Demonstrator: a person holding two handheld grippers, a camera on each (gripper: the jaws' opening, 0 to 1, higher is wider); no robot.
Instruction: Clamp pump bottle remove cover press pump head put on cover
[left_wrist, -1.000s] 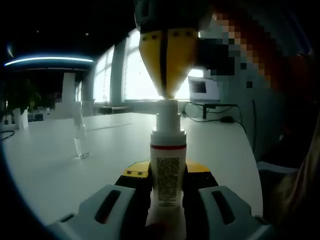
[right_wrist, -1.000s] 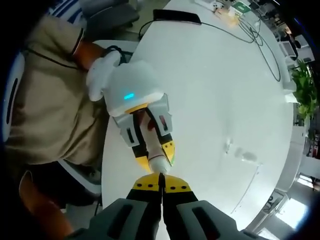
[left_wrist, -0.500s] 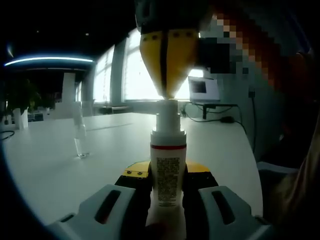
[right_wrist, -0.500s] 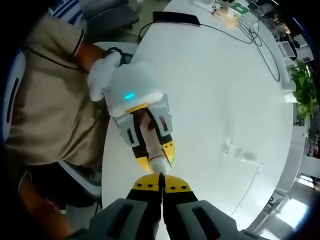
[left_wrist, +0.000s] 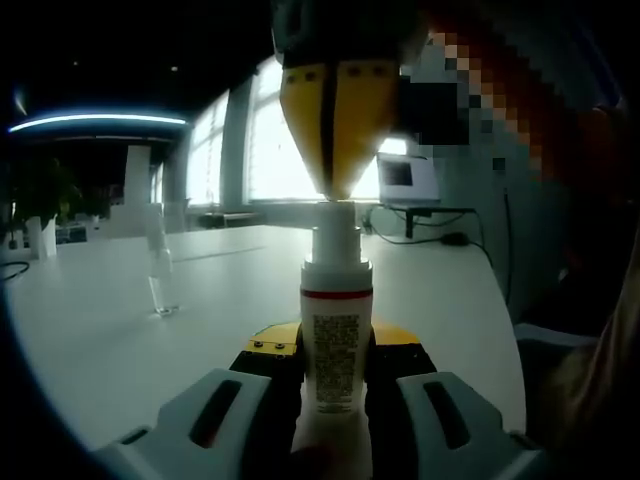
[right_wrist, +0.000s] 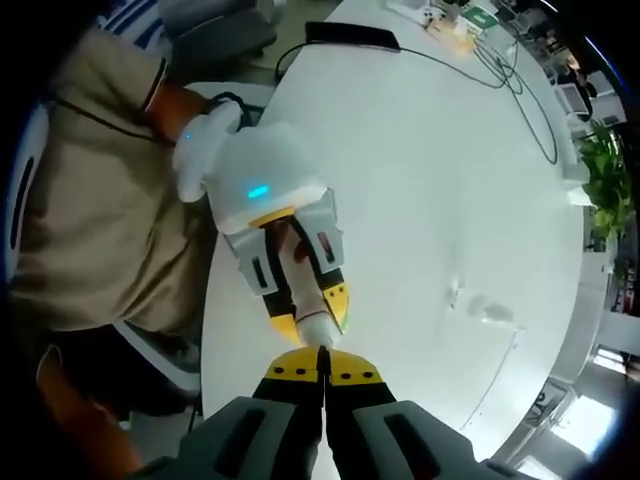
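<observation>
- Left gripper – clenched around white pump bottle with red band, upright above white table.
- Right gripper – jaws pressed together, tips on pump head.
- Clear cover standing apart on table.

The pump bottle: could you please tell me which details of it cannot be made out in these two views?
- Pump bottle label: too small and blurred, left gripper view.
- Its base: hidden between the left gripper jaws.
- Pump head: top covered by the shut right gripper.
- Clear cover: blurred.

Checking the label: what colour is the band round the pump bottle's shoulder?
Red, on the white pump bottle; clearest in the left gripper view.
</observation>
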